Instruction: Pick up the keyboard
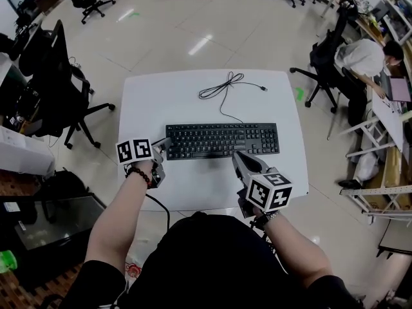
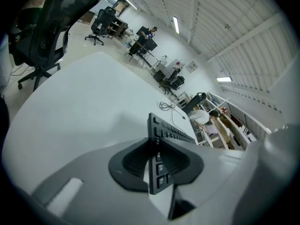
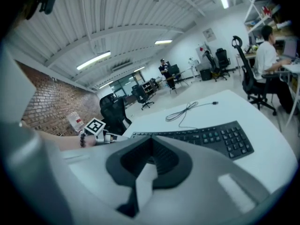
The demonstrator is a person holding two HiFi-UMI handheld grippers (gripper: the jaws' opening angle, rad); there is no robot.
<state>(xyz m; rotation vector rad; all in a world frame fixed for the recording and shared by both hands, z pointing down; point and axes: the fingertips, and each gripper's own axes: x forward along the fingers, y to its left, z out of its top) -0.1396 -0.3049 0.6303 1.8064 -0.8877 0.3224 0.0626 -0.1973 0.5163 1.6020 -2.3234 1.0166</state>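
keyboard [image 1: 222, 140] on white table [image 1: 187, 98], glossy tiled office floor [image 1: 161, 34]

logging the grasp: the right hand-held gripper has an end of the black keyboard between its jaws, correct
No, the left hand-held gripper has an end of the black keyboard between its jaws; the left gripper view shows it.

A white rounded-corner desk [image 1: 161, 95] carries a black rectangular plastic keyboard [image 1: 222, 140] near its middle; its thin black cable [image 1: 222, 87] lies coiled behind it.
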